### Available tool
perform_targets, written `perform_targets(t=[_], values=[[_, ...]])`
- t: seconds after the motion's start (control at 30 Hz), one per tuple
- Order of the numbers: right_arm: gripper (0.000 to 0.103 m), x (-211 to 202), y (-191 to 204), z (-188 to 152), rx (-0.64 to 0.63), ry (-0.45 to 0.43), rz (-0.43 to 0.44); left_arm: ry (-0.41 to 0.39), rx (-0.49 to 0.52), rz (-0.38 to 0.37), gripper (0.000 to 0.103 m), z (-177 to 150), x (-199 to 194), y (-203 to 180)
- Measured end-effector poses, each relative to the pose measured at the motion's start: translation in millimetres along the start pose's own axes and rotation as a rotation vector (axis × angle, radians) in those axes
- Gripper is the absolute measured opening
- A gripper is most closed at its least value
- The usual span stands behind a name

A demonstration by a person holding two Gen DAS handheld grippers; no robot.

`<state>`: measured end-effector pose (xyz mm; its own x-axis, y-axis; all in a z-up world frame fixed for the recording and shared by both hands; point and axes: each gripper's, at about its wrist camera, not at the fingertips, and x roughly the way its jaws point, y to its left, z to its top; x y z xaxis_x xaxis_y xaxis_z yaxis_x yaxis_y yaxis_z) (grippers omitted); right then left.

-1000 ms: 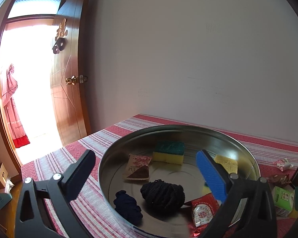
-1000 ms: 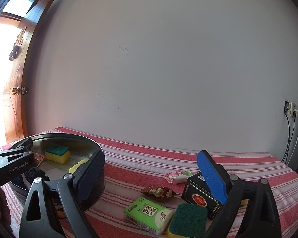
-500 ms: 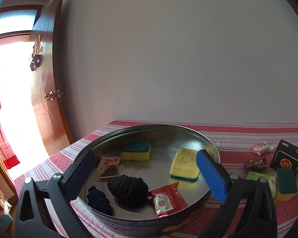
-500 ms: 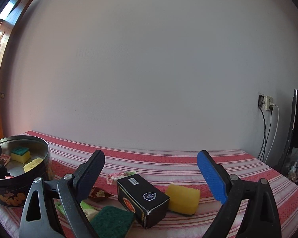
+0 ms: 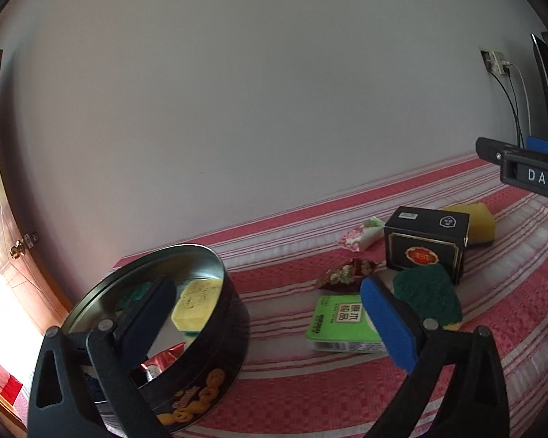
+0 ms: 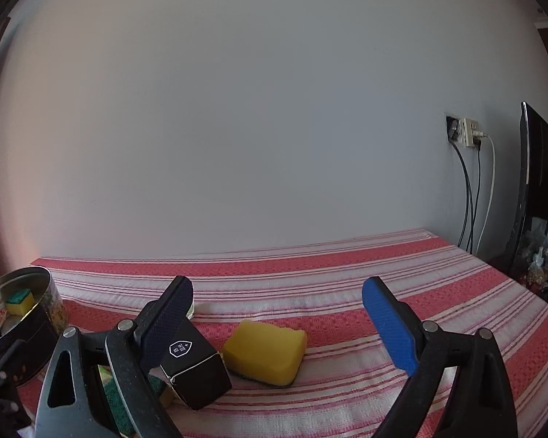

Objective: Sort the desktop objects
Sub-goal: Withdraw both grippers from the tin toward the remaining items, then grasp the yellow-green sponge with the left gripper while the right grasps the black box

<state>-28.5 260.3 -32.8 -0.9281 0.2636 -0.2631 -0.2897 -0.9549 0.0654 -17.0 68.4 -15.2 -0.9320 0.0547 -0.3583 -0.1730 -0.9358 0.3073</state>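
Room: plain grey-white wall (image 6: 259,116) behind the table; a wall socket (image 6: 465,132) with cables hanging down at right, beside a dark screen (image 6: 540,179). A wooden door (image 5: 7,219) edges the left wrist view, where a second ago the bright doorway filled that side.

Surface: red-and-white striped tablecloth (image 6: 328,273) covers the whole tabletop.

Round metal tin (image 5: 171,325): now low and left in the left wrist view, having filled its centre a second ago; a yellow sponge in tin (image 5: 197,303) and a red packet (image 5: 162,359) lie inside.

Black box (image 6: 191,361): on the cloth, just beside the yellow sponge (image 6: 266,350); half a second ago both sat further back between the right fingers.

Green pack (image 5: 341,323): flat on the cloth, near the dark green scourer (image 5: 425,297) and two small snack wrappers (image 5: 347,275).

Left gripper (image 5: 266,314): jaws wide apart, nothing between them, now turned from the tin toward the loose items.

Right gripper (image 6: 277,314): jaws wide apart, holding nothing, poised above the yellow sponge, with the box at its left finger.
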Motion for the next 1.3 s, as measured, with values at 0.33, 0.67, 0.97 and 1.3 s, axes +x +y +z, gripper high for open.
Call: perform_targets(t=[0.33, 0.67, 0.97, 1.3], values=[[0.096, 4, -26, 3, 0.097, 0.029, 0.013, 0.13, 0.041, -0.189, 0.102, 15, 25, -54], [0.096, 6, -43, 7, 0.176, 0.032, 0.017, 0.376, 0.053, -0.426, 0.084, 17, 70, -95], [0.096, 9, -43, 5, 0.19, 0.049, 0.014, 0.441, -0.071, -0.555, 0.042, 14, 89, -86], [0.096, 14, -38, 1, 0.179, 0.08, 0.088, 0.13, -0.289, -0.45, 0.033, 19, 47, -26]])
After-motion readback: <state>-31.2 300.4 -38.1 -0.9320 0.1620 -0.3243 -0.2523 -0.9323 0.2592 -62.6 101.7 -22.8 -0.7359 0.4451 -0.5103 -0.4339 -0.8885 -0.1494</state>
